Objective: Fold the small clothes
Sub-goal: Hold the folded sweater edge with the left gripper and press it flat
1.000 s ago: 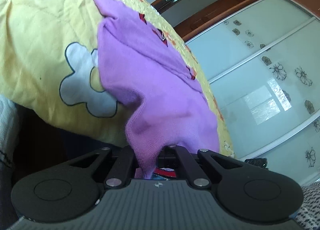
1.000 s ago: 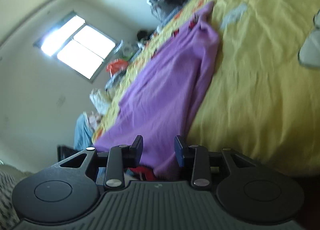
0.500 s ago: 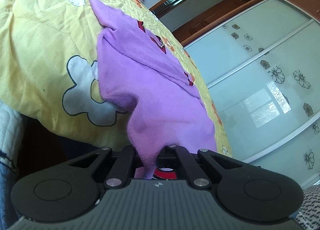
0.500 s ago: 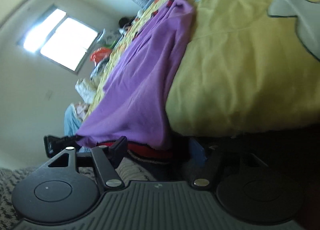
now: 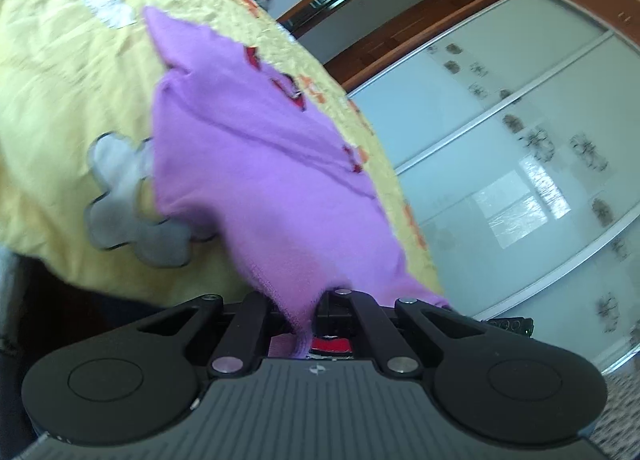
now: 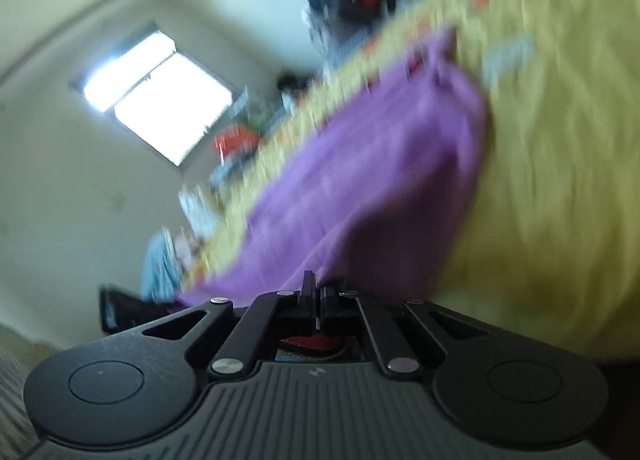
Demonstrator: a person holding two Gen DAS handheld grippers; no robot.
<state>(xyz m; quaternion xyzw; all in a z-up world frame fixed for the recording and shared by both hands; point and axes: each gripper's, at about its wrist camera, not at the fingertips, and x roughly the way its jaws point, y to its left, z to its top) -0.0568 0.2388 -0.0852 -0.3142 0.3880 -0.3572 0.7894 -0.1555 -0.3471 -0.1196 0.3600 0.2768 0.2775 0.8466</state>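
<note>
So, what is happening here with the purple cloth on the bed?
A person is folding a purple garment on a bed with a yellow quilt, a gripper in each hand. The left gripper is shut on the near hem. The right gripper has just closed at another part of that edge, pinching the cloth.

Purple garment (image 5: pixel 256 164): small knit top, soft lilac-violet fabric with red trim (image 5: pixel 294 94) showing at spots along its far edge and a red-edged hem at the near end. Lies spread lengthwise over the yellow quilt, reaching from mid-bed to the near edge. Surface mostly flat with a raised fold line across the middle. Near edge is bunched and lifted off the quilt. Right wrist view (image 6: pixel 360 180) is blurred; fine detail unreadable.
</note>
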